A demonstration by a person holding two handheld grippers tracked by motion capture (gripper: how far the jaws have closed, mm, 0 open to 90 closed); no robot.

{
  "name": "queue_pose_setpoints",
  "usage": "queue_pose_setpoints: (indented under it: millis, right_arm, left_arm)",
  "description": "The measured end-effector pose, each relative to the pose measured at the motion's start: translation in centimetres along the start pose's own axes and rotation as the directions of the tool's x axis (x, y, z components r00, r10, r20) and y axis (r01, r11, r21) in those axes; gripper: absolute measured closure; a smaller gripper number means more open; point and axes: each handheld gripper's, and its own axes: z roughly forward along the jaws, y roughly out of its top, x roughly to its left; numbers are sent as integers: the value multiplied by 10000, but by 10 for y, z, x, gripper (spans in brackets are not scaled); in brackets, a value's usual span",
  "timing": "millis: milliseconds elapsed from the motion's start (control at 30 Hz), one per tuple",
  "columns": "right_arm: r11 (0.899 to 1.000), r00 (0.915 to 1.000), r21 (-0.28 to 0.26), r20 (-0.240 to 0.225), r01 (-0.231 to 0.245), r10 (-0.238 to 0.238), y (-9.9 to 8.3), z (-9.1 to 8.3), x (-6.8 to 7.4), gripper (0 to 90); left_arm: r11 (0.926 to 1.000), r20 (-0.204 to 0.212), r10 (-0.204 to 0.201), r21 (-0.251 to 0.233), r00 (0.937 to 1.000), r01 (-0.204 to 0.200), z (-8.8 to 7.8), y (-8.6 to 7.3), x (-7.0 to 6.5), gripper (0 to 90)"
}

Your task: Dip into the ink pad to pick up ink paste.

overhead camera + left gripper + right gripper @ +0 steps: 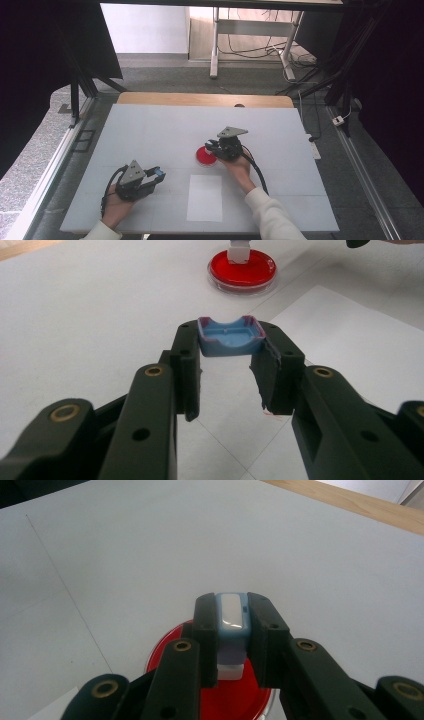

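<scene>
While the right gripper (231, 630) stands clamped on a small pale-blue stamp with a white top (232, 615), we note that its lower white end hangs over the red ink dish (175, 650), seemingly touching or just above the red surface; contact we cannot confirm. From the high view the right gripper (212, 147) sits at the dish's (204, 157) right edge, near the table's middle.

Our left gripper (227, 362) holds a shallow blue cap or tray with reddish-stained edges (230, 336) between its jaw tips, the open side facing up and level. In the high view it (159, 173) rests low over the white table (150, 125), well apart from the dish, with a white paper sheet (205, 198) lying between the two hands, nearer the person.

We judge the step in hand to be inking the stamp. To do it well, we would keep the stamp upright, press its face flat and evenly into the red, avoid dragging against the clear rim, and lift straight up. The cap should remain level and clear of the paper so no stain transfers.
</scene>
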Motion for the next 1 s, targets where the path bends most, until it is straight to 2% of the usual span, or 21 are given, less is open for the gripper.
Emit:
queue_pose_setpoints:
  millis: [133,500,600,1000]
  right_arm:
    - [10000,10000,4,-35,-84,84,0,0,-1,747]
    - [9996,10000,285,-10,53,-53,-1,2,1,748]
    - [9994,9998,306,18,187,-188,0,3,1,748]
    - [9992,9997,332,42,237,-239,-1,3,1,748]
  left_arm:
    - [10000,-9,10,-7,10000,-10,0,0,-1,645]
    - [10000,11,23,-3,10000,-23,0,0,-1,646]
    - [10000,19,29,-2,10000,-29,0,0,-1,646]
    - [10000,-15,27,0,10000,-27,0,0,-1,645]
